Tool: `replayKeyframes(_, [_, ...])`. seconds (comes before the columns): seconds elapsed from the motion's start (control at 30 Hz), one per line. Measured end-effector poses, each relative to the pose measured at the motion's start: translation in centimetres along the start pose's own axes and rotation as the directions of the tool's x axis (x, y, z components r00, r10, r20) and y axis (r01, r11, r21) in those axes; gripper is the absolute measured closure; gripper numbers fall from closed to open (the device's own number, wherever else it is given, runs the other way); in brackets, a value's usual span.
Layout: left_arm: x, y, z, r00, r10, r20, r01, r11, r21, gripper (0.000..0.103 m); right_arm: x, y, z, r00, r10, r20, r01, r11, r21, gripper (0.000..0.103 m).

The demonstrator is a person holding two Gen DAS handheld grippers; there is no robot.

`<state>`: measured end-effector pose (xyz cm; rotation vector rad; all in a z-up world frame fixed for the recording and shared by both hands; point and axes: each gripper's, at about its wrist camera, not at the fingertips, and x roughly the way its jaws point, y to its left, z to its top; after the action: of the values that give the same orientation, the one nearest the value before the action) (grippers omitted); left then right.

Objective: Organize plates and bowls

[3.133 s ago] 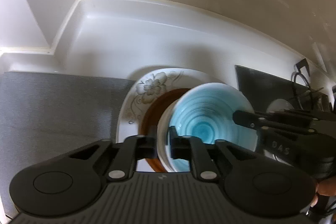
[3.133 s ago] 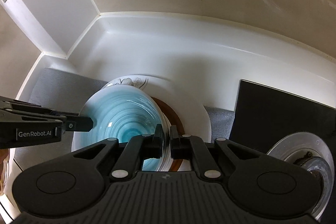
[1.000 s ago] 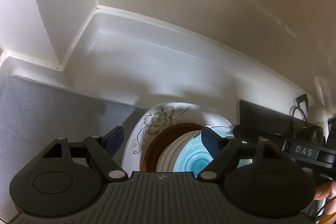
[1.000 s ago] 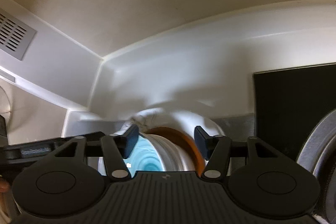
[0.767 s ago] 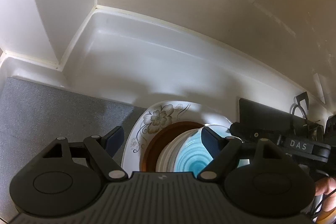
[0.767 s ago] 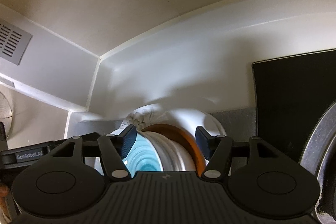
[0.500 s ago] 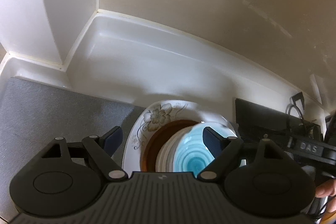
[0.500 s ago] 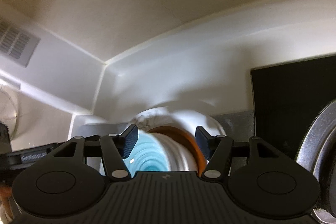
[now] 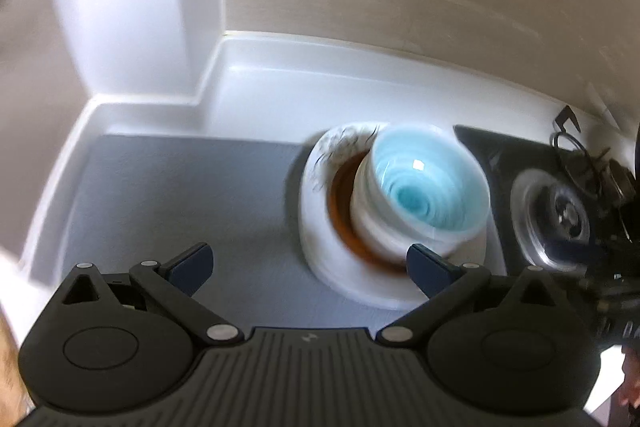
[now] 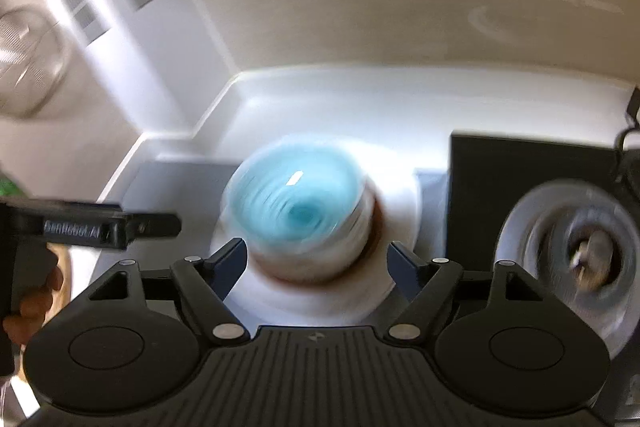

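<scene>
Both my claws are opening right now and neither is gripping anything. My left claw is spreading wide over the grey mat; nothing is between its fingers. My right claw is also widening, and the stack is only showing beyond the gap, untouched.

The stack is sitting on the counter near the back wall, at about 1 o'clock from my left claw and 12 o'clock from my right. At the bottom is a white floral plate, on it a brown plate, then a white ribbed bowl, with the blue bowl nested on top. A black cooktop with a glass lid is lying at 3 o'clock of the stack.

Handling guess: glazed ceramic, so stiff, fairly heavy, slick and chippable. I'm judging the blue bowl is best pinched across its rim wall, one finger inside and one outside, ideally from opposite sides with both claws. The plates are too flat to pinch from above; their raised rim edge is the spot. Motion blur is hiding finer detail.
</scene>
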<state>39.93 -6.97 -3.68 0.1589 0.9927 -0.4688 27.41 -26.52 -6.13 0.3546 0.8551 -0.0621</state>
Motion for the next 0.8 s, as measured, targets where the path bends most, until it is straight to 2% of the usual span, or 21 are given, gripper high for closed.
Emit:
replayKeyframes(0.1, [-1.9,0.8,-3.5,0.998,0.062,0.020,-0.062,0.998,0.016,0.000,-0.8,2.0,-3.3,0.999,0.033,-0.038,-0.034,0.999,-0.008,0.023])
replayKeyframes(0.2, [-3.2,1.5,-7.2,0.994,0.112,0.000,-0.112,0.994,0.017,0.000,-1.0,4.4,-6.0,0.997,0.046,-0.062,-0.047,0.999,-0.027,0.023])
replayKeyframes(0.37, [-4.9,2.6,-11.9,0.993,0.105,-0.053,-0.106,0.994,-0.023,0.000,-1.4,8.0,-9.3,0.999,0.017,-0.050,-0.021,0.997,-0.078,0.023])
replayKeyframes(0.5, [-6.5,3.0,-14.3,0.993,0.105,-0.053,-0.108,0.993,-0.051,0.000,-2.1,9.6,-11.1,0.998,0.013,-0.057,-0.019,0.996,-0.092,0.023])
replayKeyframes(0.8, [-8.5,3.6,-17.1,0.992,0.113,-0.054,-0.117,0.990,-0.073,0.000,-3.6,11.7,-13.2,0.998,0.016,-0.064,-0.022,0.995,-0.101,0.022])
